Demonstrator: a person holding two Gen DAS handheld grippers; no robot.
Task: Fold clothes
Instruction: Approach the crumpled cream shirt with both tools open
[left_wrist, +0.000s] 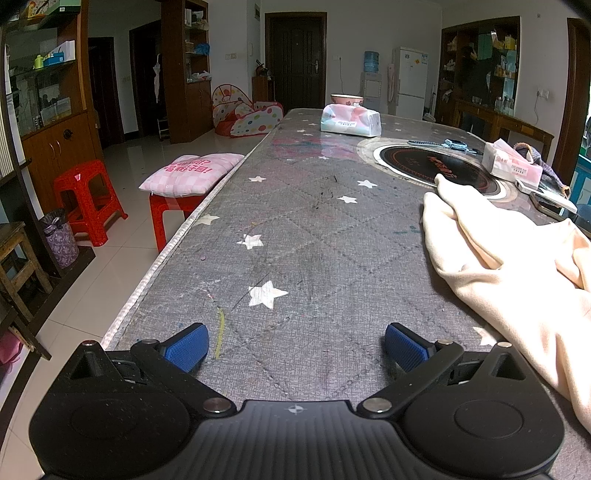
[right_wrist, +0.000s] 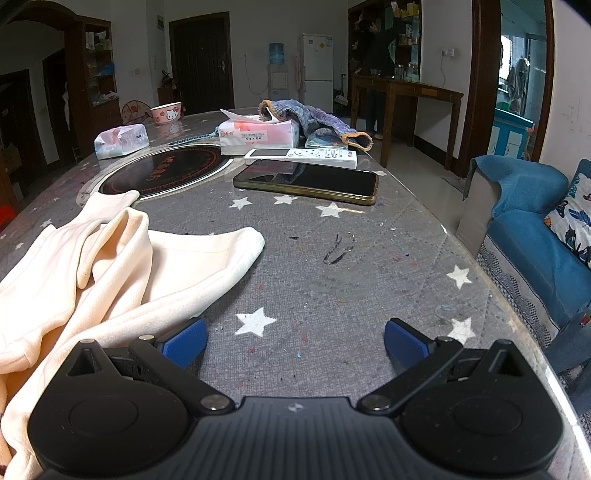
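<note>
A cream garment (right_wrist: 110, 258) lies crumpled on the grey, star-printed table (left_wrist: 295, 229), bunched in soft folds, one rounded end stretched flat toward the middle and another reaching the black round hob (right_wrist: 166, 173). The left gripper (left_wrist: 296, 347) hovers over bare tabletop with its blue fingers spread wide, the cloth just to its right. The right gripper (right_wrist: 295, 341) is likewise spread and empty, the cloth lying at its left finger. A phone (right_wrist: 306, 181) and remote (right_wrist: 301, 156) lie beyond.
</note>
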